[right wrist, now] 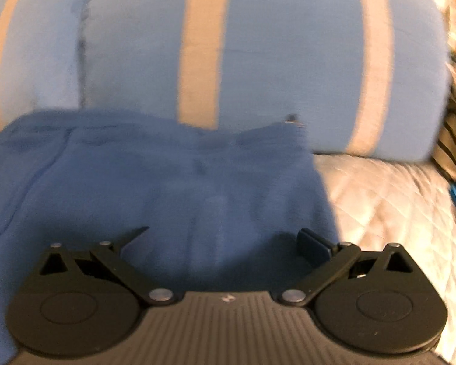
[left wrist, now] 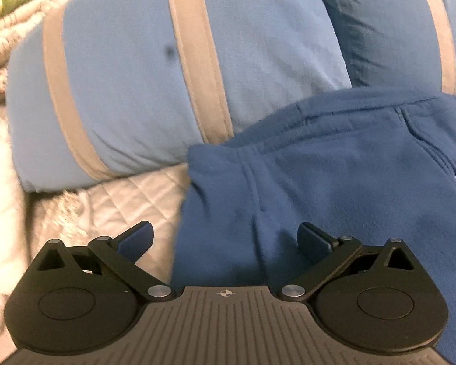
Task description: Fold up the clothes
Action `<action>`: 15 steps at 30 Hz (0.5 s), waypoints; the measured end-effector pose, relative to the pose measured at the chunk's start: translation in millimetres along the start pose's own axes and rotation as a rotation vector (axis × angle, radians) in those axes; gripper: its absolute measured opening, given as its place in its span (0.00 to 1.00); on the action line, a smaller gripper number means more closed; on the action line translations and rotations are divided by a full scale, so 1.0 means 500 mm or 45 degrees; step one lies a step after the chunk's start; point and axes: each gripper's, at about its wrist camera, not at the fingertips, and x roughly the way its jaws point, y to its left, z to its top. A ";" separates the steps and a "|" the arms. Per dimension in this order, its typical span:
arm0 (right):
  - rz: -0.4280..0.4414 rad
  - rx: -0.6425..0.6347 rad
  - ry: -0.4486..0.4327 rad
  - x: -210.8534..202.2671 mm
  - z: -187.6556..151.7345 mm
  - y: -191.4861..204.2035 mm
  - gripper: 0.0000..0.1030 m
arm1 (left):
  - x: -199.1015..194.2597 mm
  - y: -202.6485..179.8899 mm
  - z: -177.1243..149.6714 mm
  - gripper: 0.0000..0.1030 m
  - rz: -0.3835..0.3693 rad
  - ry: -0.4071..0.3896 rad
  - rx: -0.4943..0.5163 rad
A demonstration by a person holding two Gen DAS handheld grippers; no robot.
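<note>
My left gripper (left wrist: 225, 237) has its jaws spread wide and holds nothing; it hangs over the left edge of the fleece (left wrist: 334, 188), a dark blue garment lying on the quilt (left wrist: 130, 200). My right gripper (right wrist: 223, 237) is likewise wide apart and empty, over the fleece (right wrist: 155, 182) near its right edge. The fleece lies spread on the pale quilted cover (right wrist: 380, 200), its far edge up against two light blue pillows with tan stripes. From the left view I see one pillow (left wrist: 130, 91) to the left and a second pillow (left wrist: 395, 30) behind the garment. A seam and what looks like a pocket show on the fleece's right part. A knit blanket (left wrist: 8, 45) sits at far left. The right view is blurred, so I cannot make out fine detail.
</note>
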 end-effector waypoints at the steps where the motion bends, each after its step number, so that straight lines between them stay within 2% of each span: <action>1: -0.008 0.034 -0.005 -0.005 0.001 -0.011 1.00 | -0.009 0.004 0.004 1.00 0.003 -0.001 -0.010; 3: -0.033 0.098 -0.013 -0.019 0.002 -0.036 1.00 | -0.028 0.013 0.011 1.00 0.009 -0.003 -0.029; 8: -0.087 0.276 -0.041 -0.062 -0.006 -0.110 1.00 | -0.046 0.050 0.015 1.00 -0.075 -0.009 -0.302; 12: -0.064 0.503 -0.050 -0.075 -0.025 -0.169 1.00 | -0.043 0.087 -0.012 1.00 -0.120 -0.034 -0.522; 15: -0.013 0.530 -0.026 -0.067 -0.034 -0.190 1.00 | -0.033 0.127 -0.051 1.00 -0.135 -0.051 -0.693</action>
